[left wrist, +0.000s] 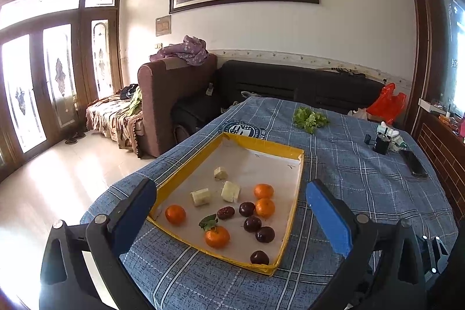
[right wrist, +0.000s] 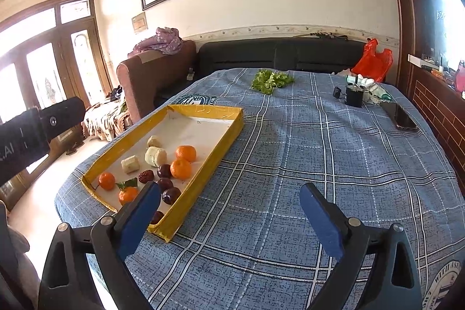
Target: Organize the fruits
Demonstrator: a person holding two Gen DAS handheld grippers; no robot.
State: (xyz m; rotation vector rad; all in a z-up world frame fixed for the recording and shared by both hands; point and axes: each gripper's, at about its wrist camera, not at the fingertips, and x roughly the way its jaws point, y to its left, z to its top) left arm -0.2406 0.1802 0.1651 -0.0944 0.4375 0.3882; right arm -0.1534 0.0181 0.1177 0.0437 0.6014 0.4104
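Note:
A yellow-rimmed shallow tray (left wrist: 261,143) lies on the blue plaid tablecloth. It holds several oranges (left wrist: 264,207), one with a green leaf (left wrist: 217,236), several dark round plums (left wrist: 252,223), a red date (left wrist: 225,212) and three peeled banana pieces (left wrist: 231,191). My left gripper (left wrist: 231,185) hovers over the tray's near end, open and empty, its blue pads on either side of the fruit. My right gripper (right wrist: 231,189) is open and empty over bare cloth, right of the tray (right wrist: 203,109). Its left finger covers part of the nearest plums (right wrist: 171,195).
A bunch of green lettuce (left wrist: 309,118) lies at the far side of the table. A small black box (left wrist: 382,144), a dark phone (left wrist: 414,163) and a red bag (left wrist: 386,103) are at the far right. The table's rounded edge drops to the floor on the left.

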